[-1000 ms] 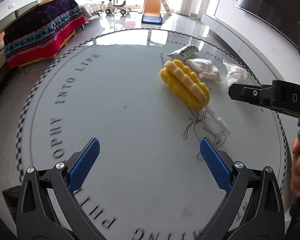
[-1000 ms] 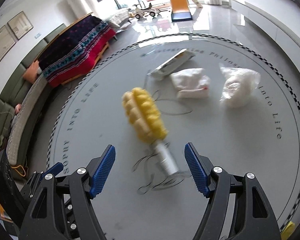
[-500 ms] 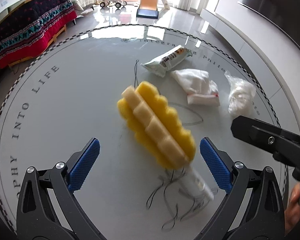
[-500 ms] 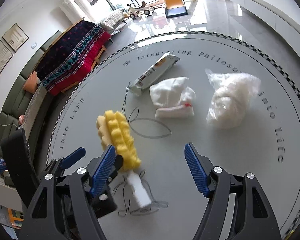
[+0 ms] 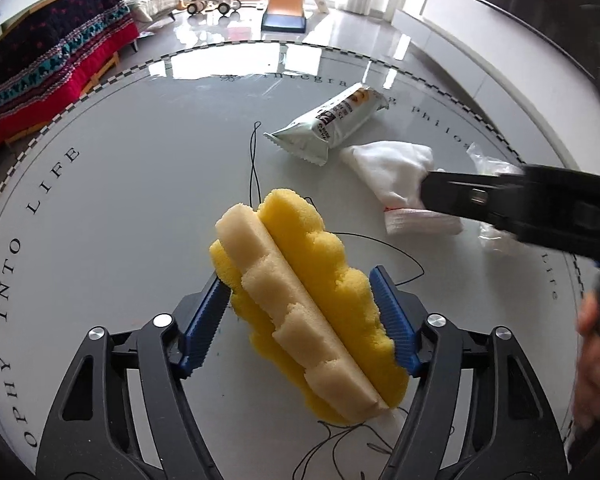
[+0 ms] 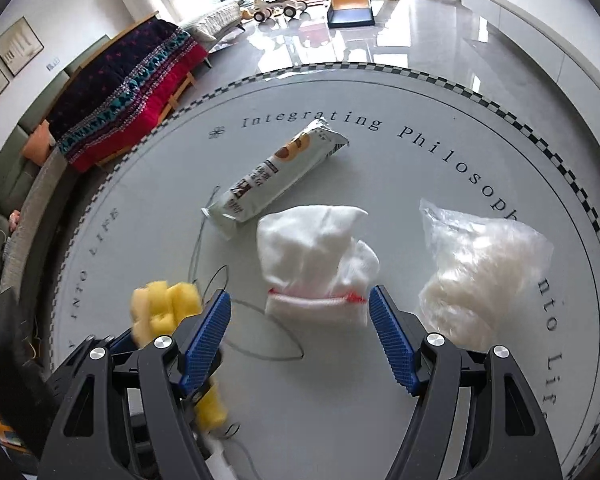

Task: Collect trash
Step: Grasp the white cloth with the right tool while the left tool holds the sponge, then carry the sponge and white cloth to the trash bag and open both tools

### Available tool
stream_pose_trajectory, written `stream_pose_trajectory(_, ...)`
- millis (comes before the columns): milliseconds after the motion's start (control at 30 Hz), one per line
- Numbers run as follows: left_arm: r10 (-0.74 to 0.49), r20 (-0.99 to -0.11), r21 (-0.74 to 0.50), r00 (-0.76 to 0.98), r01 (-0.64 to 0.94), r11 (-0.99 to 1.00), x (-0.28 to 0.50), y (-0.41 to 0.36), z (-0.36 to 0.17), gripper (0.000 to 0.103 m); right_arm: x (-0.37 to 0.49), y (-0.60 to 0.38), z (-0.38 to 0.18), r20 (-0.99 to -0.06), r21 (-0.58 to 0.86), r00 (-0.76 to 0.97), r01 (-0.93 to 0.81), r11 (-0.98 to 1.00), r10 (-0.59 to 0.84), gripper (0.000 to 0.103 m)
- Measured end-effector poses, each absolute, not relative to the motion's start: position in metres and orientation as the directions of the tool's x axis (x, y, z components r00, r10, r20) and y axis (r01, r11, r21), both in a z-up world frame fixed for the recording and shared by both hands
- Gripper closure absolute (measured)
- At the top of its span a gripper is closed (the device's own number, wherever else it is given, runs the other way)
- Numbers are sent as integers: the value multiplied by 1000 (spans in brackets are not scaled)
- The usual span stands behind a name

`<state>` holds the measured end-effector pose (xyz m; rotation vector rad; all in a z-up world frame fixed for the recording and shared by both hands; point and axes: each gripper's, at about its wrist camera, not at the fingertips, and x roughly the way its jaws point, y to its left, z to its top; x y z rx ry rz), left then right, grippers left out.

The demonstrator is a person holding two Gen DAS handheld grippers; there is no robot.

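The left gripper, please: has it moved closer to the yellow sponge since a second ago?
Yes. The left gripper advanced across the table and now straddles the yellow sponge, jaws closing.

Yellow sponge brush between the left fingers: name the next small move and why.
Probably finish closing the left gripper, then lift. Its jaws are closing around the yellow sponge brush, with the blue fingers at its sides and the brush lying on the table.

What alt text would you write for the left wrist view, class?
The left gripper is closing its blue fingers around a yellow sponge brush on a round grey table. Beyond lie a snack wrapper and a white bag, where the right gripper reaches in.
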<state>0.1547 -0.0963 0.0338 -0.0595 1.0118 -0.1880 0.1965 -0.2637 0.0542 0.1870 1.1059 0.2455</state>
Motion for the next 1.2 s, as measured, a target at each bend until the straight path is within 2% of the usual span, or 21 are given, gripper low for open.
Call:
stream_pose_trajectory(267,-204,-834,-146,512,152,978,153,-95,32,36,221,-249,33,-879,165,441,-77,983,182,31)
stream_pose_trajectory(333,-195,-833,-133,517,156,979,152,-96,32,36,225,-245,27,-887,118,439,-87,989,145,49)
stream_pose_trajectory(400,-196,-832,-134,519,155,979,153,-98,31,36,221,-241,29,-881,95,453,-114,989,136,75)
stream_pose_trajectory(433,-199,-831,-137,520,154,978,153,-99,31,36,219,-242,30,-881,119,445,-120,986,160,81)
stream_pose_trajectory(633,-248,-826,-191,506,162,968,141,-90,36,41,190,-244,46,-868,168,451,-125,978,207,82)
stream_pose_trajectory(1200,-225,-763,-157,606,163,974,31,-32,101,42,63,-201,134,-799,200,525,-230,952,295,81)
